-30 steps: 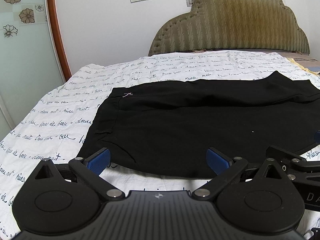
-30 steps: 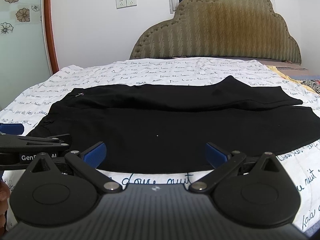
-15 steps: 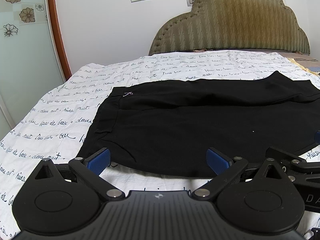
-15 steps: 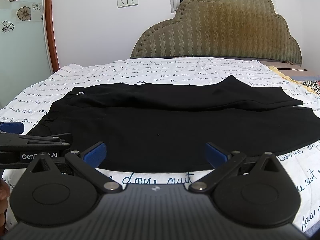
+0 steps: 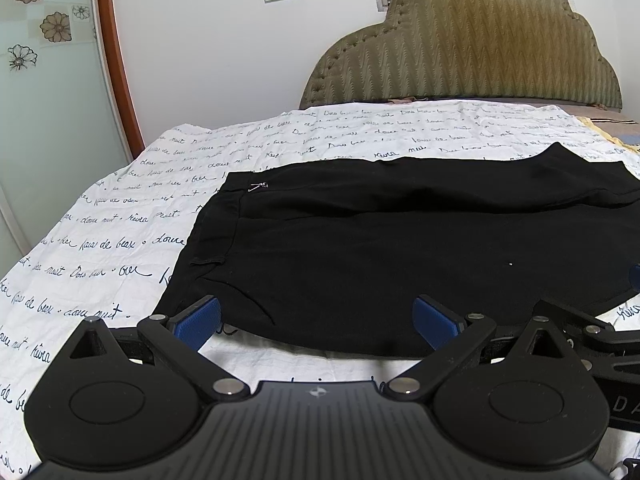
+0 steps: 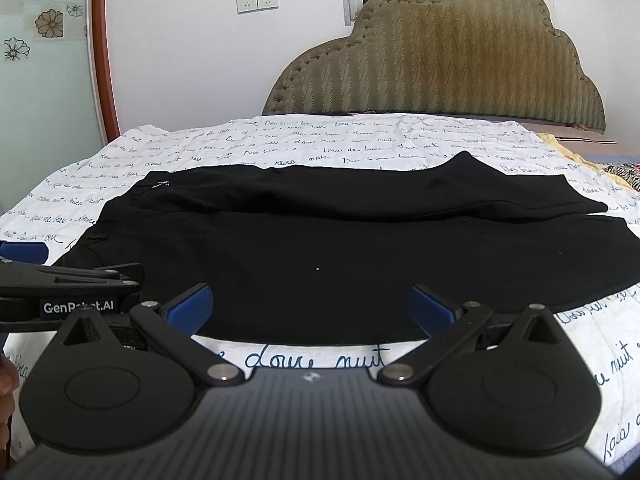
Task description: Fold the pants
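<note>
- Left gripper (image 5: 316,320): released, jaws spread wide and holding nothing, poised at the near hem of the pants (image 5: 400,248) close to the waistband end. Risk: on closing, the blue pads may catch only the top layer, since the cloth appears to lie in at least two layers; the lower layer would then stay behind and the fold would come out skewed.
- Waistband (image 5: 216,236), left end: a belt loop and a small metal fastener (image 5: 258,187) show here. Risk: a finger may snag the loop and drag the garment sideways.
- Pants, centre: laid flat across the bed (image 5: 120,208), black on a white script-printed sheet, one leg apparently overlapping the other along a long crease. Risk: pinching too deep may gather the sheet with the cloth, as both are soft and lie in contact.
- Right gripper (image 6: 312,308): likewise released and empty, jaws wide, at the near hem further toward the leg end. Risk: the two grippers sit just beside each other, so their frames may collide on closing or lifting.
- Leg ends (image 6: 580,204), right: well apart from either gripper. Risk: lifted from the present positions, this unsupported length would probably sag and crumple.
</note>
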Demonstrator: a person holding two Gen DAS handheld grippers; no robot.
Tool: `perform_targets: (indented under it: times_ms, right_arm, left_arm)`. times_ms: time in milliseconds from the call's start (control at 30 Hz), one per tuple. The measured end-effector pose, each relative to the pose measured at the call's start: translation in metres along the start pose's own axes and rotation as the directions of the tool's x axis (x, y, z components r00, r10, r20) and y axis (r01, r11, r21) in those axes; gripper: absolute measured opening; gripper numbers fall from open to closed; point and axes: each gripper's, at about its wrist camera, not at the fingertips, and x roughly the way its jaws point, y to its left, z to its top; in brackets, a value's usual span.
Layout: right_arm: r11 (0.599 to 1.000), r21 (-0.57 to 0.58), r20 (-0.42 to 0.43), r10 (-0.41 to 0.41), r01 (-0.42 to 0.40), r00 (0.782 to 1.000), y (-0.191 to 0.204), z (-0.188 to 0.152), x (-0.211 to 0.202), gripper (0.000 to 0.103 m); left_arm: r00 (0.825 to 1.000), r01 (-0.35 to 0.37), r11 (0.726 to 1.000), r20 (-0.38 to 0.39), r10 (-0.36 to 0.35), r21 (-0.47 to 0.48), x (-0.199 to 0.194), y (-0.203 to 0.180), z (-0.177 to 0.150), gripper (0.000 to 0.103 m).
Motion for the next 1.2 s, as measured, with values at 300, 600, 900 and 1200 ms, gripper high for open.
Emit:
perform_targets:
  times_ms: [300,600,900,1200]
  right_arm:
    - [0.999,0.007,-0.015,0.046,-0.046,0.999,-0.004,0.007,0.01,0.103]
    - [0.98,-0.032,-0.027,0.194,-0.194,0.981,-0.025,0.07,0.057,0.103]
    - [0.932,-0.132,-0.106,0.326,-0.338,0.94,-0.054,0.162,0.19,0.103]
    - [0.838,-0.26,-0.347,0.382,-0.48,0.856,-0.073,0.186,0.325,0.101]
  left_arm:
    - [1.0,0.007,1.0,0.001,-0.007,0.01,0.009,0.008,0.012,0.103]
    - [0.996,0.074,0.997,0.048,-0.076,0.036,0.052,0.067,0.076,0.103]
    - [0.993,0.118,0.993,0.004,-0.117,-0.021,0.19,0.144,0.141,0.103]
    - [0.887,0.455,0.89,-0.081,-0.455,-0.019,0.296,0.183,0.156,0.103]
